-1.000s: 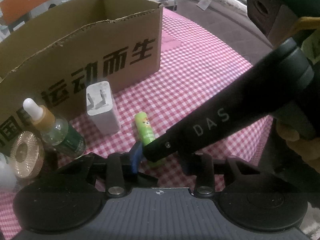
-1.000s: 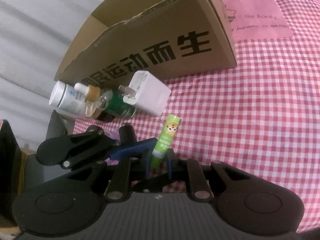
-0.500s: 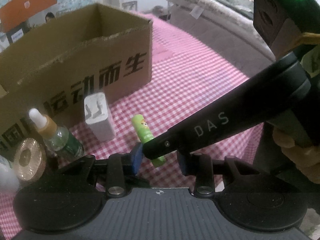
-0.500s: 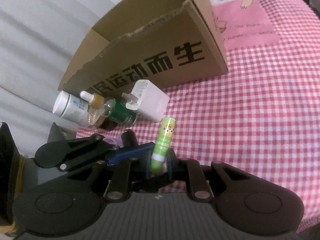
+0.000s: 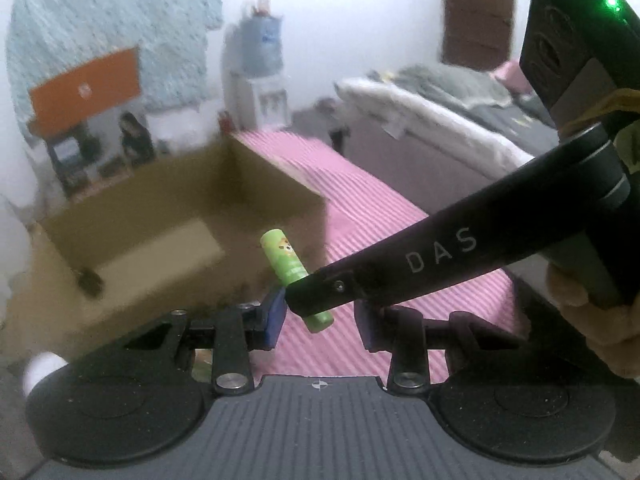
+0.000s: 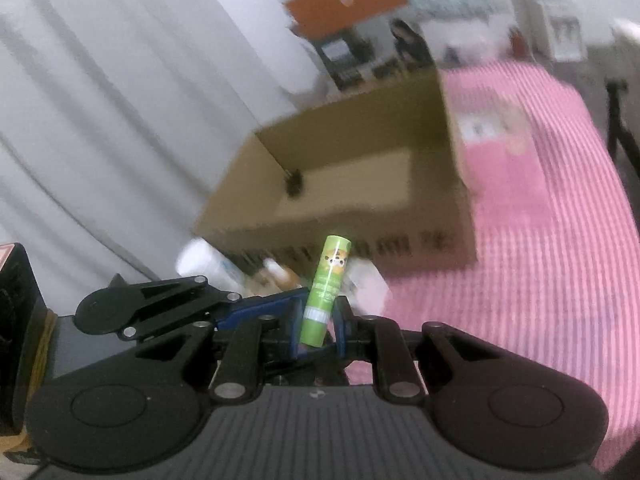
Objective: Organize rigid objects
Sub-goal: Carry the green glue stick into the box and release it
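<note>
My right gripper (image 6: 318, 316) is shut on the lower part of a green tube (image 6: 330, 276) with a cartoon face, held upright in the air. The left wrist view shows the same tube (image 5: 284, 260) slanting behind one of the right gripper's black fingers (image 5: 400, 268). My left gripper (image 5: 320, 322) sits just under it with its blue pads a small way apart. The tube's lower end hangs in that gap and touches neither pad. An open cardboard box (image 6: 360, 240) stands beyond the tube, and a small dark object (image 6: 294, 184) lies inside it.
A white bottle (image 6: 200, 260), a dropper bottle (image 6: 276, 272) and a white charger (image 6: 368, 284) lie blurred in front of the box. The pink checked cloth (image 6: 540, 280) spreads to the right. A gloved hand (image 5: 592, 328) holds the right gripper. A bed (image 5: 440, 120) stands behind.
Both grippers have risen and tipped forward together, lifting the green tube off the cloth. The box's inside has come into view and the bottles have dropped low in the picture.
</note>
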`<state>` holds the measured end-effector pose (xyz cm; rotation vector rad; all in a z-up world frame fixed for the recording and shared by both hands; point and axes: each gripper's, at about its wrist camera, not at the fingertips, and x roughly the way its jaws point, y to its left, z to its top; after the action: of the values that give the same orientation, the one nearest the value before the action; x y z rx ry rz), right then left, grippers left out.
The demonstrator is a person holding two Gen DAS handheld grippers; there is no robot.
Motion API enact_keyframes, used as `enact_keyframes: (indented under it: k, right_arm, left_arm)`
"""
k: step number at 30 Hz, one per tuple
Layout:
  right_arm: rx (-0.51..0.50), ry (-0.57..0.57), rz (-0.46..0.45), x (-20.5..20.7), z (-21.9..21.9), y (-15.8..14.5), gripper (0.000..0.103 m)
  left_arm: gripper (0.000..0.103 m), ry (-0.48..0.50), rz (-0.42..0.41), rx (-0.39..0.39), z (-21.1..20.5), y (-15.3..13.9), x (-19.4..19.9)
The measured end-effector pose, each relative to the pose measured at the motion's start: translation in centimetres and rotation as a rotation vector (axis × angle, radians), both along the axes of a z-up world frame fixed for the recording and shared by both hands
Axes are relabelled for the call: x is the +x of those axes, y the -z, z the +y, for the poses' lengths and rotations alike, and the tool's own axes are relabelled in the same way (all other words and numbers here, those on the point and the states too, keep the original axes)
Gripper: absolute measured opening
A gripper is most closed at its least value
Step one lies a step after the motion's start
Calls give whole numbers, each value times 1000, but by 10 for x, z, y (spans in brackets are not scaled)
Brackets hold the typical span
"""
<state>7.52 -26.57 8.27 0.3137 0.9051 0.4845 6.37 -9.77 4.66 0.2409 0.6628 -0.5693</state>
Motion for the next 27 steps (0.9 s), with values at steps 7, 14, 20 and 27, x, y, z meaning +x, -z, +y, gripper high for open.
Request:
enact_keyframes:
  k: [7, 14, 20, 27]
  right_arm:
    - [66, -121, -42, 65, 43, -23, 18]
    - [87, -209, 74, 164, 96, -2, 18]
    - [65, -251, 232, 233, 130, 45, 18]
    - [50, -252, 353, 277, 161, 87, 18]
  left_arm:
    - [36, -115, -12, 6, 40, -20, 52]
    - [36, -215, 111, 39, 76, -13, 127]
    - [36, -276, 233, 79, 100, 19, 178]
    - [40, -337, 250, 147, 115, 35, 192]
